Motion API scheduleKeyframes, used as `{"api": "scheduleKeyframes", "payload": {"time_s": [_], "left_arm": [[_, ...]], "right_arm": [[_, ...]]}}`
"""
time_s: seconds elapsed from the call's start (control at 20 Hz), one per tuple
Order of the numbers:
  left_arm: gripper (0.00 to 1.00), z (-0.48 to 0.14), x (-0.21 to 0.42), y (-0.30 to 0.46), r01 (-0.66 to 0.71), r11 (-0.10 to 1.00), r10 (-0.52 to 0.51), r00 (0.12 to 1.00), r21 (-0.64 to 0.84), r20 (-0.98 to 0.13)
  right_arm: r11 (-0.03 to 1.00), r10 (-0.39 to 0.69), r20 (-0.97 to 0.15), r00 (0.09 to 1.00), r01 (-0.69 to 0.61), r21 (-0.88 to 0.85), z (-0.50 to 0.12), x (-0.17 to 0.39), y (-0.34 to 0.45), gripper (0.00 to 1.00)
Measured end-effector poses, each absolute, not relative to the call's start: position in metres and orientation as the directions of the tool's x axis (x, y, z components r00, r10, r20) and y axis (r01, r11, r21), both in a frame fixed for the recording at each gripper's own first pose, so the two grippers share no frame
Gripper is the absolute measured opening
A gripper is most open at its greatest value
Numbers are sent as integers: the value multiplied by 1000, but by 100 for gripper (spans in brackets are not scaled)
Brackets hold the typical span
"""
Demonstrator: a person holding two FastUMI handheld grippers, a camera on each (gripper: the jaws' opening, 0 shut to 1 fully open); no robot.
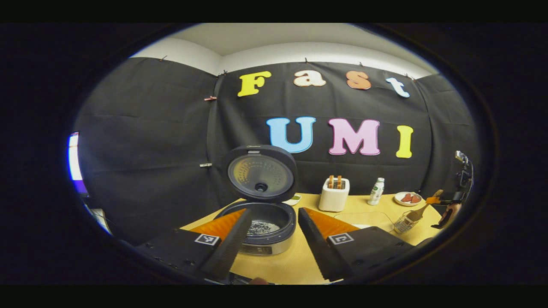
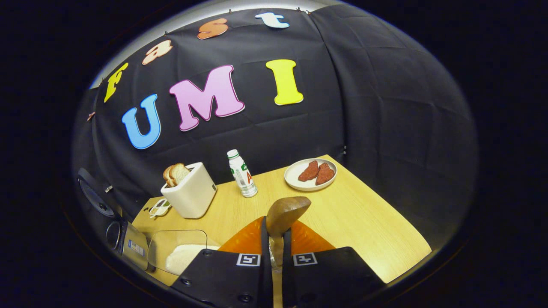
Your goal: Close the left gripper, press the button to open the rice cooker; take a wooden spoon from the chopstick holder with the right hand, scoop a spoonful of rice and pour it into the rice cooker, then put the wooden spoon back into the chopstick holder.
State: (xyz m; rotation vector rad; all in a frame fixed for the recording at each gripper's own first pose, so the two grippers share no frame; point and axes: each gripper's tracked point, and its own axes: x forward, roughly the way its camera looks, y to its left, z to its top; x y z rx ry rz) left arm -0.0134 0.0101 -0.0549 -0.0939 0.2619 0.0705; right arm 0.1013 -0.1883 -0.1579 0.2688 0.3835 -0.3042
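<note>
The rice cooker point(image 1: 264, 239) stands with its lid point(image 1: 260, 173) raised, and some rice lies in its pot. My left gripper point(image 1: 274, 210) is open in front of it, one finger on each side of the pot, holding nothing. In the right gripper view, my right gripper point(image 2: 276, 233) is shut on the handle of the wooden spoon point(image 2: 287, 210), whose bowl points away from me. In the left gripper view, the right gripper point(image 1: 445, 201) holds the spoon point(image 1: 421, 210) slanted down toward the wire chopstick holder point(image 1: 404, 222). I cannot tell whether the two touch.
A clear container of rice point(image 2: 180, 252) sits on the wooden table point(image 2: 364, 214) between cooker and holder. At the back stand a white toaster point(image 2: 190, 192) with bread, a small bottle point(image 2: 242, 173) and a plate point(image 2: 299, 182) of red pieces. The table's right edge is close.
</note>
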Motion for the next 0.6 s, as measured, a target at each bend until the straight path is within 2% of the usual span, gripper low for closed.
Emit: {"api": "scheduleKeyframes", "payload": {"time_s": [0.2,0.6], "left_arm": [[77,-62,-13,15,-83,992,54,962,-99,-268],[77,-69,-14,39,-92,992,63,959,-91,-277]], "right_arm": [[923,-234,-337,912,318,218,-118,100,-171,13],[959,-38,-313,949,123,255,-102,124,-54,13]]}}
